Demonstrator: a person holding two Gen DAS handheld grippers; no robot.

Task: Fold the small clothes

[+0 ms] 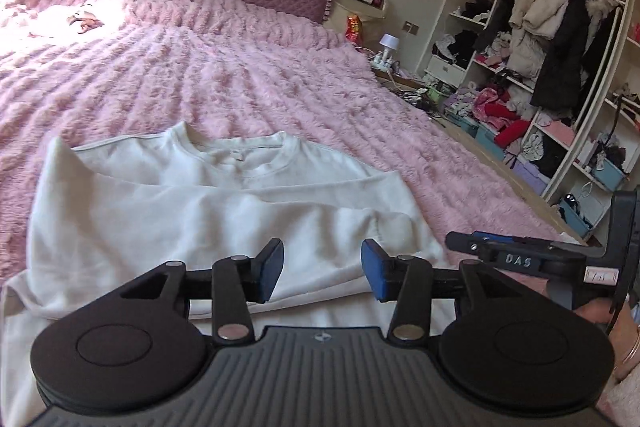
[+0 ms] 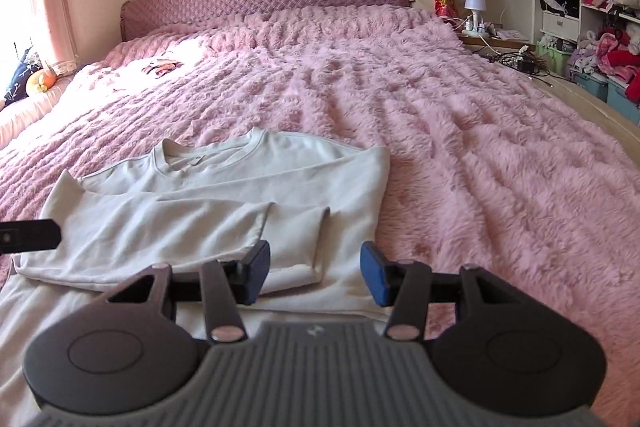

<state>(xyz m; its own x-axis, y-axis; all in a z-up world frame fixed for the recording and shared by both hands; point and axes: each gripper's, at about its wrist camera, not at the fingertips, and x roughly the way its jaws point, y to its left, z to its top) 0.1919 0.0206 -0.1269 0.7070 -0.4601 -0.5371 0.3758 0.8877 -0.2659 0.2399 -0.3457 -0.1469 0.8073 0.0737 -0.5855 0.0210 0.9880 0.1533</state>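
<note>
A white long-sleeved top [image 2: 224, 219] lies flat on the fluffy pink bedspread [image 2: 460, 131], collar toward the quilted headboard [image 2: 264, 1] at twelve o'clock and both sleeves folded across its chest. The left gripper [image 1: 322, 269] and right gripper [image 2: 315, 273] hover over its near hem at six o'clock, both released, nothing between the blue pads. Cluttered wardrobe shelves [image 1: 560, 75] stand at about two o'clock.
</note>
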